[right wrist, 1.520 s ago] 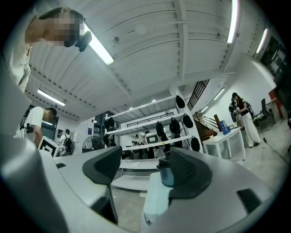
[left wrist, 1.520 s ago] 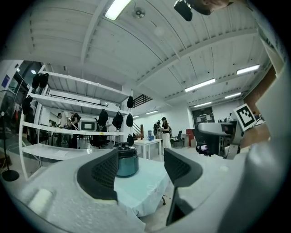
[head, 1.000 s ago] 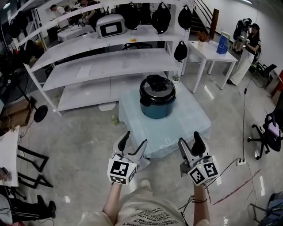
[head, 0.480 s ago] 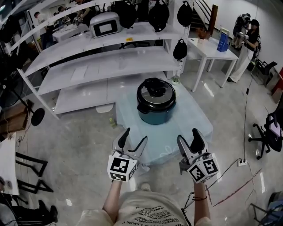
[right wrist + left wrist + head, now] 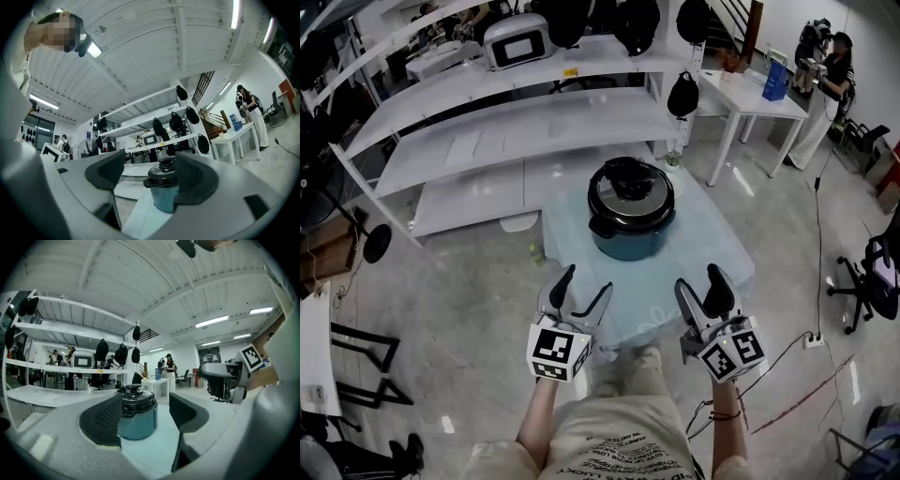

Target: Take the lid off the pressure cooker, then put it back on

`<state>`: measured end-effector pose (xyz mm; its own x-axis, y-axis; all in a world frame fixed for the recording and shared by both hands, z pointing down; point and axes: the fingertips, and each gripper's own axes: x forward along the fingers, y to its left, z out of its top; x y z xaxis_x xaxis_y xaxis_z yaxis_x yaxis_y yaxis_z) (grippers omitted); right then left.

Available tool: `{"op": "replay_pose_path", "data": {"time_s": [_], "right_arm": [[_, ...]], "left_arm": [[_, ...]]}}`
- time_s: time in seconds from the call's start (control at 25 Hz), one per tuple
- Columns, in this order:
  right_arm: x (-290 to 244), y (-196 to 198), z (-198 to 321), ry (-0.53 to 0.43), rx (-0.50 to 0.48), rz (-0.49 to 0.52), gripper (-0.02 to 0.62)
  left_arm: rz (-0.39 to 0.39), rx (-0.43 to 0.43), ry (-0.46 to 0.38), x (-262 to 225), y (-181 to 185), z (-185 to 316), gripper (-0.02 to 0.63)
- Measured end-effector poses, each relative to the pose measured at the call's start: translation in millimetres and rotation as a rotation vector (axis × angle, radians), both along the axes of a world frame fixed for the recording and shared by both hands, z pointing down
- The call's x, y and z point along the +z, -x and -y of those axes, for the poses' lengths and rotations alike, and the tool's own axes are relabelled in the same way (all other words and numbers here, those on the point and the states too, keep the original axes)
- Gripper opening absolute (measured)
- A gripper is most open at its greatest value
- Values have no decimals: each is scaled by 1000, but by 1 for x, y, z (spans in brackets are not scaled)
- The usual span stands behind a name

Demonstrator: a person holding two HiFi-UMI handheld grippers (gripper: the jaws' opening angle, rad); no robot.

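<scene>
- The cooker [image 5: 631, 225], lid [image 5: 631, 187] on, stands on the counter [image 5: 717, 258].
- The left gripper [image 5: 584, 283] and right gripper [image 5: 700, 279] hover at its near edge, fingers [image 5: 562, 283] open, empty.

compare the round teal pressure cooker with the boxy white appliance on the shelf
The round teal pressure cooker has a black lid; the boxy white appliance a dark front panel. The cooker stands on the low pale-blue table; the appliance on a high white shelf. Both stand upright.
</scene>
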<state>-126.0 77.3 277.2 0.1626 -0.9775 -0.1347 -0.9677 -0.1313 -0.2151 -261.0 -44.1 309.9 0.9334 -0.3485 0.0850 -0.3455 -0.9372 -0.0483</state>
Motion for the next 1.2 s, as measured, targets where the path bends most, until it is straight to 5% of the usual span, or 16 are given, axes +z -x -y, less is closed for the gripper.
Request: {"op": "replay_pose_path", "data": {"time_s": [0.48, 1.2], "right_arm": [[6, -54, 70, 3, -101, -3, 321], [22, -137, 211, 141, -450, -92, 321]], "left_arm": [[7, -71, 5, 4, -47, 61, 299], [78, -149, 0, 5, -149, 150, 302]]}}
